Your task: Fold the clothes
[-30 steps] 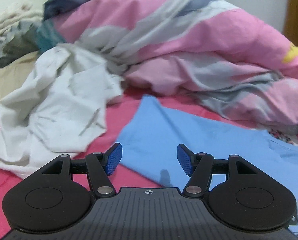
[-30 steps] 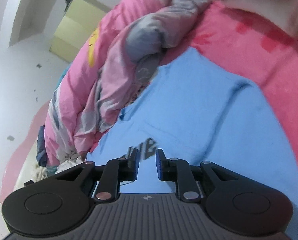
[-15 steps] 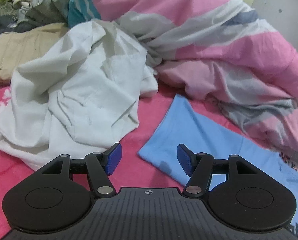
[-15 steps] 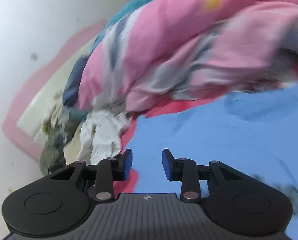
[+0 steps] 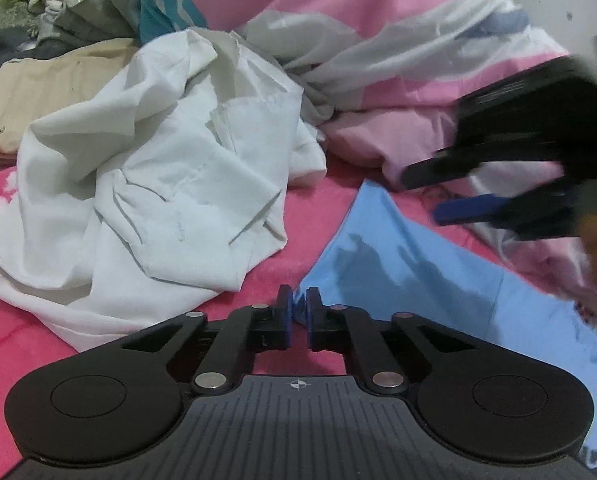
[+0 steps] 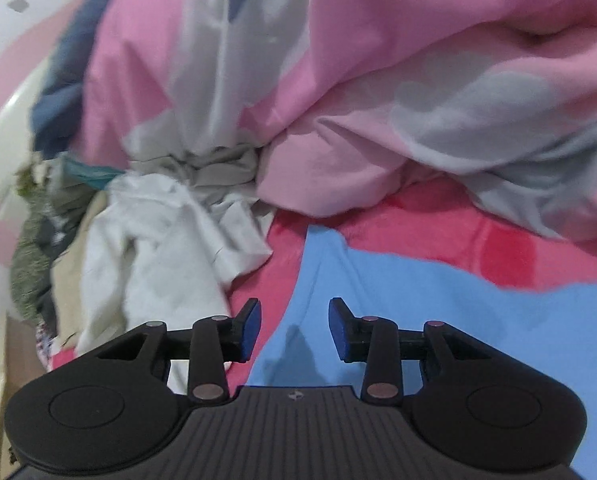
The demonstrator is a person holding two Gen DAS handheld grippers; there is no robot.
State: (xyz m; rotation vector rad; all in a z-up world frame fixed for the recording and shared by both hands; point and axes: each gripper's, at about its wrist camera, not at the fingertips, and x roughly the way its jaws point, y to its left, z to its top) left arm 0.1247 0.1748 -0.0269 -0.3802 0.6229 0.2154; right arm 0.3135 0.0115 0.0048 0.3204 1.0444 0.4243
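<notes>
Our left gripper [image 5: 297, 312] is pinched on the corner of the blue shirt [image 5: 410, 280], low in the centre of its view; the shirt spreads to the lower right over the red sheet [image 5: 306, 208]. Our right gripper [image 6: 294, 320] is spread, nothing between its pads, above the shirt's edge. A white shirt [image 5: 146, 184] lies crumpled at left, the pink duvet [image 5: 358, 12] along the top.
</notes>
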